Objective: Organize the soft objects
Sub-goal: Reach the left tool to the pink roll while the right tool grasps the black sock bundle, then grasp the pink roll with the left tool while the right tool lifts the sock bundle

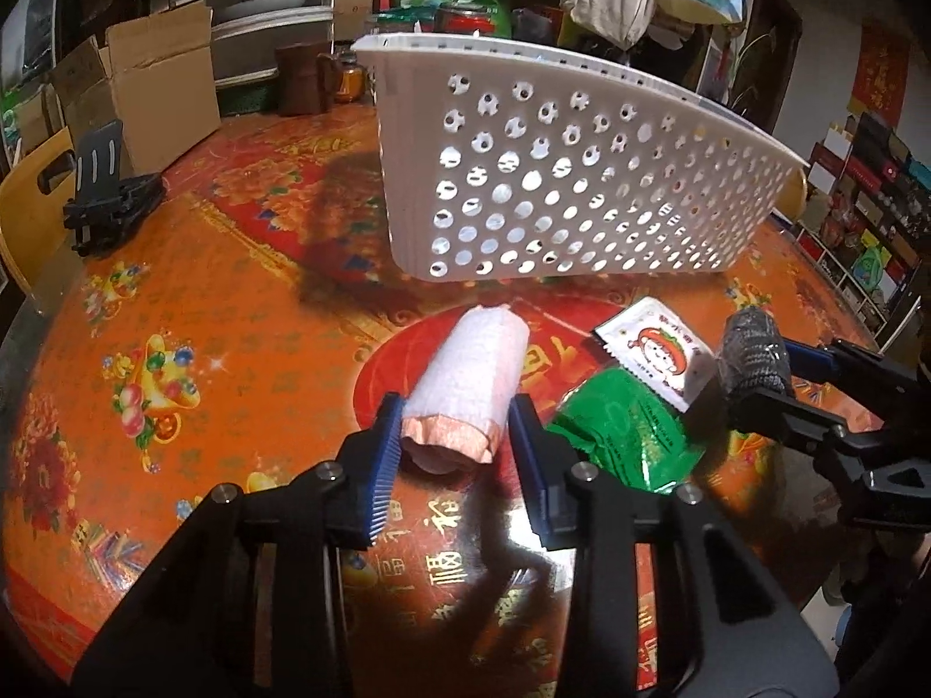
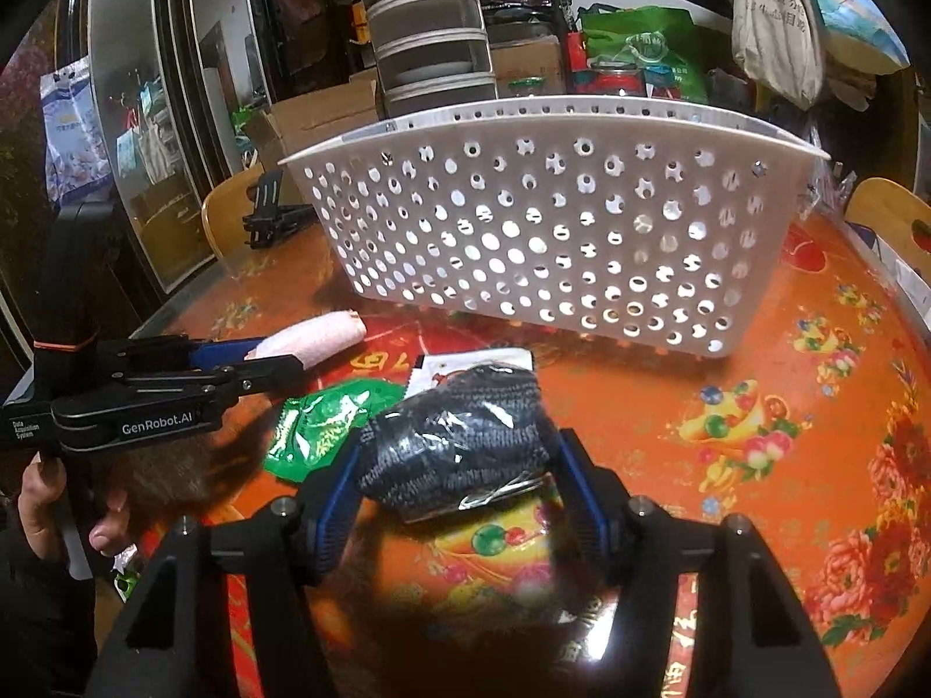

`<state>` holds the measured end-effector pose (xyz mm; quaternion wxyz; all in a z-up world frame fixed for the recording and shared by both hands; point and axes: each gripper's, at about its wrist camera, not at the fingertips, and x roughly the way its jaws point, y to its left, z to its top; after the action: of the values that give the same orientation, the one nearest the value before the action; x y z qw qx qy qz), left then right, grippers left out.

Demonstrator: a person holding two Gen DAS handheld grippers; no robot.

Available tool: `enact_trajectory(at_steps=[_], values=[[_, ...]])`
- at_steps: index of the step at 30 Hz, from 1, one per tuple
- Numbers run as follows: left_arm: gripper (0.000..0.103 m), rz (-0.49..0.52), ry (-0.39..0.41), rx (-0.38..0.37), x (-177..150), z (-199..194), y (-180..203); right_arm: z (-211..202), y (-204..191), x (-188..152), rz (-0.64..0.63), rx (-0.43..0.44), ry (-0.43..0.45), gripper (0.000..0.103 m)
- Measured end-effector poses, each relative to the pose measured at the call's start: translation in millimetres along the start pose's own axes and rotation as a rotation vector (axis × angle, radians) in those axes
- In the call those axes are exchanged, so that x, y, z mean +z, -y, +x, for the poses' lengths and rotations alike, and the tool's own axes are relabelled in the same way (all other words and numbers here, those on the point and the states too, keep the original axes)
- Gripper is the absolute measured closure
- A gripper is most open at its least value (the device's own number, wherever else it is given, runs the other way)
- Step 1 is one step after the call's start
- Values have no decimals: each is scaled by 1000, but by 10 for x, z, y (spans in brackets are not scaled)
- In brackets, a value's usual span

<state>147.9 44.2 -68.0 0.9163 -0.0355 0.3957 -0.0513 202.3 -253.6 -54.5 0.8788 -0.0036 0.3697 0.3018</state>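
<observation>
A pink rolled cloth [image 1: 465, 372] lies on the orange-red tablecloth [image 1: 244, 314], pointing toward the white perforated basket [image 1: 582, 192]. My left gripper [image 1: 457, 410] is shut on its near end, a blue pad on each side. In the right wrist view that left gripper [image 2: 279, 358] holds the pink roll [image 2: 326, 337] from the left. My right gripper [image 2: 459, 445] is shut on a black knit bundle [image 2: 459, 442] wrapped in clear film. The left wrist view shows this bundle [image 1: 753, 355] in the right gripper [image 1: 774, 384] at the right.
A green packet [image 1: 628, 436] and a white sachet with a cartoon face [image 1: 657, 349] lie between the two grippers. The basket [image 2: 553, 232] stands behind them. A black folding stand [image 1: 110, 198] and a cardboard box [image 1: 157, 75] sit far left. A hand [image 2: 41, 500] grips the left handle.
</observation>
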Motion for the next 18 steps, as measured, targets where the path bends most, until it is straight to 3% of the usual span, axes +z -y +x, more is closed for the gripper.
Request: enact_trajectory(at_steps=[18], values=[[71,0,116,14,-56,-345,-8,-137,62,-26,30,-7,74,40]])
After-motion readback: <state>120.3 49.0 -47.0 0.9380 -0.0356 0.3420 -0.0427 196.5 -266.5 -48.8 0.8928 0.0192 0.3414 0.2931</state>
